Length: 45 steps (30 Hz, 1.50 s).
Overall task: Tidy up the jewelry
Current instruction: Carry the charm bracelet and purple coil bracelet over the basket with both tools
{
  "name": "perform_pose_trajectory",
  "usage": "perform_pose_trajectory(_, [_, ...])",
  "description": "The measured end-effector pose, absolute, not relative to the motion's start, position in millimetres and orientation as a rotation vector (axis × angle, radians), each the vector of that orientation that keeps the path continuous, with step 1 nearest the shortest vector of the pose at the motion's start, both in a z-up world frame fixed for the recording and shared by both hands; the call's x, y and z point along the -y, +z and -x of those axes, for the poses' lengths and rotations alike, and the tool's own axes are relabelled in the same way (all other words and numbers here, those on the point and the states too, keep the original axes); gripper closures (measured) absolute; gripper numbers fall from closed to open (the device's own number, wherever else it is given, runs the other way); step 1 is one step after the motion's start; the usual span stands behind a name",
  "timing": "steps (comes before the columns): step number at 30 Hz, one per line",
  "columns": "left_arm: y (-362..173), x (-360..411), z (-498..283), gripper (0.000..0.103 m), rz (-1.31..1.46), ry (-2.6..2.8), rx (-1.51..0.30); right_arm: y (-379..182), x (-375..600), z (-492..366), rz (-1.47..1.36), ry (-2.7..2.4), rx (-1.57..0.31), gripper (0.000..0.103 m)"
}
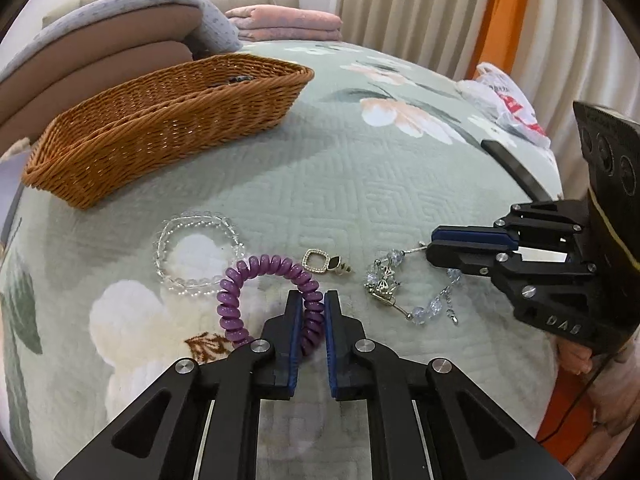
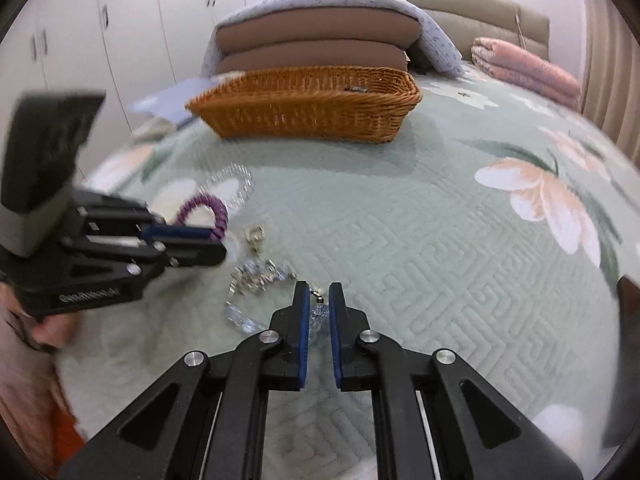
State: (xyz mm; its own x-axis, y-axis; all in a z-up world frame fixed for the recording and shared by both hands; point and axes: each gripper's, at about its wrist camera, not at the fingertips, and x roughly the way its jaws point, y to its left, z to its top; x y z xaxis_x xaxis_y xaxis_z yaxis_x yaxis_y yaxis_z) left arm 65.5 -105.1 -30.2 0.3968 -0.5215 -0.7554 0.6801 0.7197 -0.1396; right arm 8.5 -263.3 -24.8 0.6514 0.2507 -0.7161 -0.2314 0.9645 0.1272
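Observation:
On the green quilted bed lie a purple spiral hair tie [image 1: 240, 292], a clear bead bracelet [image 1: 196, 252], a gold square earring [image 1: 325, 263] and a silver chain bracelet with blue crystal beads [image 1: 390, 286]. My left gripper [image 1: 312, 300] is closed on the purple hair tie, which also shows in the right wrist view [image 2: 208, 210]. My right gripper [image 2: 319, 294] is closed around a crystal bead of the chain bracelet [image 2: 256, 276]; in the left wrist view it [image 1: 434, 245] grips the chain's end. A brown wicker basket [image 1: 160, 120] [image 2: 312, 108] stands further back.
Folded brown cushions under a blue blanket [image 2: 320, 36] and a pink folded quilt [image 2: 524, 68] lie behind the basket. A plastic bag [image 1: 504, 100] sits at the bed's right edge by the curtains. White cupboards [image 2: 120, 20] line the far wall.

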Motion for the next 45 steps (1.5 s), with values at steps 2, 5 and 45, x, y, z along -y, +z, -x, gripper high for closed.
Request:
perform_pose_trajectory(2, [-28,101,-66,0.093,-0.181,-0.771,-0.871,-18,269,-7,-0.077,0.285,-0.803,0.092])
perform_pose_trajectory(5, [-21,93,-66,0.093,-0.135,-0.788,-0.852,-4,272,-4,-0.108,0.297,-0.768,0.092])
perform_pose_trajectory(45, [39,38,-231,0.093,0.238,-0.608,-0.709,86,223,-212,-0.123,0.359,-0.518,0.092])
